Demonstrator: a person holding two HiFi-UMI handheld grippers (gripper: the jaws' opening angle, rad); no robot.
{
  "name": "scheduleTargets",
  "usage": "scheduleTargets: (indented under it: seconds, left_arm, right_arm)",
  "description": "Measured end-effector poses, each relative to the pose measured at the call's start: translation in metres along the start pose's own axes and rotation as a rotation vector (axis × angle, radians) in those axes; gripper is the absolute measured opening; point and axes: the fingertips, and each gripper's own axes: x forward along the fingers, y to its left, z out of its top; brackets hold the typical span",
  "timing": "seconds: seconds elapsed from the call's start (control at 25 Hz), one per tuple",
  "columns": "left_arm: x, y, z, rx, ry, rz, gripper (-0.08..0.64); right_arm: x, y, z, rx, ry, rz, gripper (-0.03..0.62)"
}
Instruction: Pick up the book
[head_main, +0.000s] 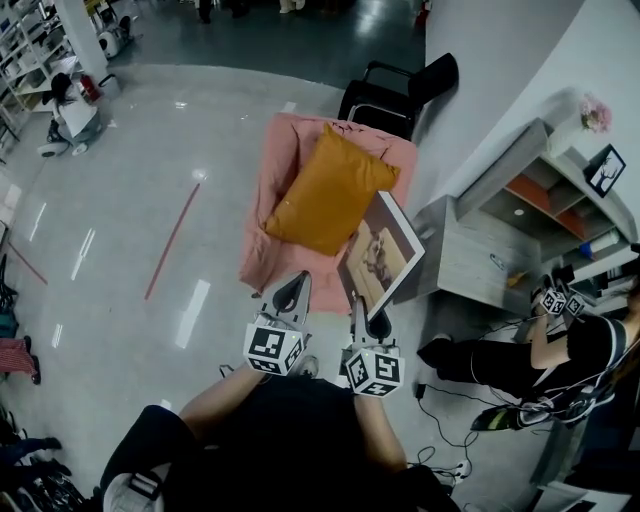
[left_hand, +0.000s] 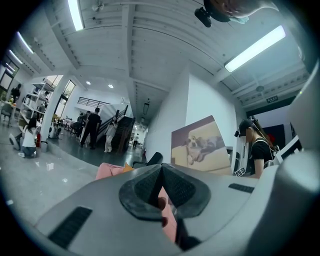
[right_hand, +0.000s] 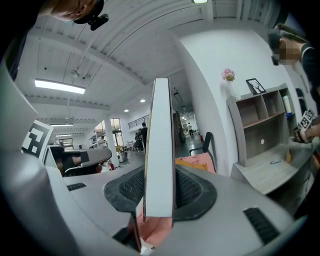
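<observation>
The book is a large flat volume with a dog picture on its cover. It hangs tilted in the air over the right arm of the pink armchair, clear of the seat. My right gripper is shut on its lower edge. In the right gripper view the book stands edge-on between the pads, with the right gripper clamped on it. My left gripper hovers just left of the book, shut and holding nothing. In the left gripper view the left gripper has its pads together, and the book shows cover-on ahead to the right.
An orange cushion lies on the armchair. A black chair stands behind it. A grey shelf unit runs along the white wall at right. A person crouches there holding grippers, with cables on the floor. Another person sits far left.
</observation>
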Motion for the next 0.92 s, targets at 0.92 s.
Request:
scheduleTargets:
  seconds: [0.92]
  left_arm:
    - [-0.0004, -0.0011, -0.0020, 0.006, 0.004, -0.002, 0.003]
  right_arm:
    - [-0.0020, 0.0050, 0.0092, -0.028, -0.014, 0.011, 0.143]
